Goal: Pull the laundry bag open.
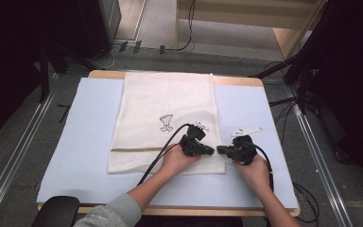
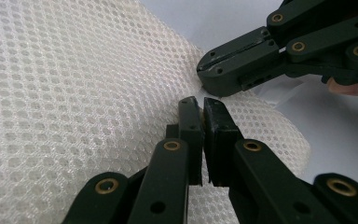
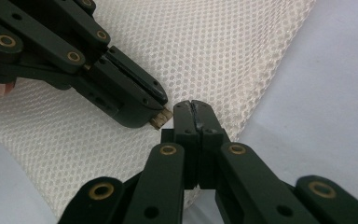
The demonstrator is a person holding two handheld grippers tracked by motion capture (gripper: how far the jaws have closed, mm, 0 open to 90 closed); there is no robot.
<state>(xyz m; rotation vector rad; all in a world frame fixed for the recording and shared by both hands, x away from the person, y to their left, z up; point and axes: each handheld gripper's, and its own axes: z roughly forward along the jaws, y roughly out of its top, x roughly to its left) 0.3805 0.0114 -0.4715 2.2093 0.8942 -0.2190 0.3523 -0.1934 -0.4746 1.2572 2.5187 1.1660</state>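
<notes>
Item: white mesh laundry bag (image 1: 165,120), lying flat at the centre of the high view on a pale blue mat (image 1: 71,156) that covers a wooden table (image 1: 105,74). A small black printed figure (image 1: 166,123) sits near the bag's middle; a folded band runs across its lower part.

Left gripper (image 1: 211,150): just right of centre in the high view, held in the person's left hand (image 1: 179,161), tips over the bag's lower right corner. In the left gripper view (image 2: 201,108) its jaws stand almost together, a narrow slit between them, with a small tan piece showing in that slit; the right gripper view (image 3: 161,112) shows the same tan piece at its tip. Whether mesh is also caught cannot be told.

Right gripper (image 1: 219,150): right of the left one, in the right hand (image 1: 255,172), tips meeting the left gripper's at the same corner. In its own view (image 3: 195,105) the jaws are pressed together at the bag's edge, mesh behind them; a pinch of fabric cannot be confirmed. The left gripper view (image 2: 207,70) shows it resting on the corner.

Cables (image 1: 163,151) trail toward the lower edge.
</notes>
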